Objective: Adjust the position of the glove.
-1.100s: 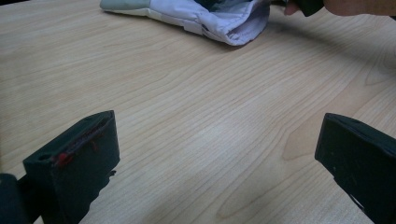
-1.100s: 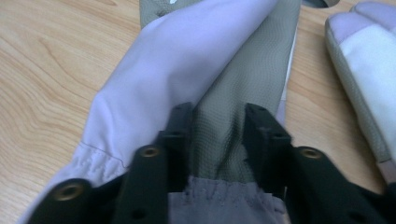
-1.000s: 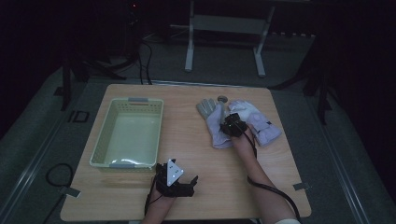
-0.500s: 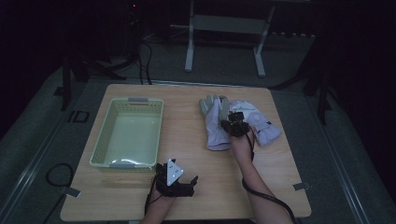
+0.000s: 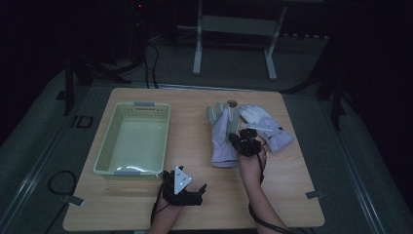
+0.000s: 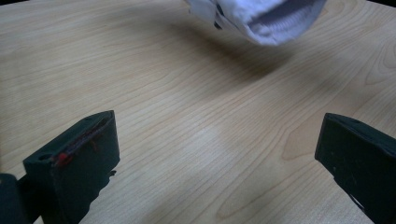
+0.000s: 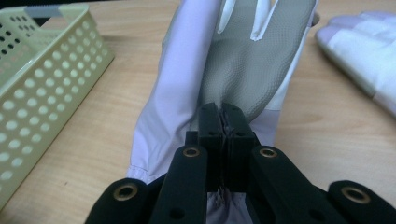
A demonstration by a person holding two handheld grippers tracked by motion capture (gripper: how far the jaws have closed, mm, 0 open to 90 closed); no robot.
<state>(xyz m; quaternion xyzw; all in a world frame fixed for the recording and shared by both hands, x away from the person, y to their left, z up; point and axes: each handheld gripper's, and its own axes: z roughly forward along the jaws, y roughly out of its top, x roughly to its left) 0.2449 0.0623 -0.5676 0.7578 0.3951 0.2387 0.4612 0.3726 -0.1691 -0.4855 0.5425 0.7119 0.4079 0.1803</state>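
A pale lavender glove with a grey palm (image 5: 221, 136) lies on the wooden table (image 5: 195, 214), fingers pointing away from me. My right gripper (image 5: 246, 143) is shut on its fabric near the cuff. In the right gripper view the jaws pinch the glove (image 7: 243, 60) just below the grey palm. A second white glove (image 5: 267, 127) lies just right of the first, and its edge (image 7: 359, 51) appears at the upper right. My left gripper (image 5: 184, 189) rests open near the table's front edge. Its jaws (image 6: 219, 154) stand wide apart over bare wood, with the glove's cuff (image 6: 275, 18) far ahead.
A light green perforated basket (image 5: 104, 151) stands empty on the left half of the table, and its wall (image 7: 42, 70) is seen left of the held glove. A small round grey thing (image 5: 232, 103) sits near the far edge. Bare wood lies between the basket and the gloves.
My right gripper has drawn back a little toward the near edge, pulling the held glove with it. The left gripper has stayed where it was.
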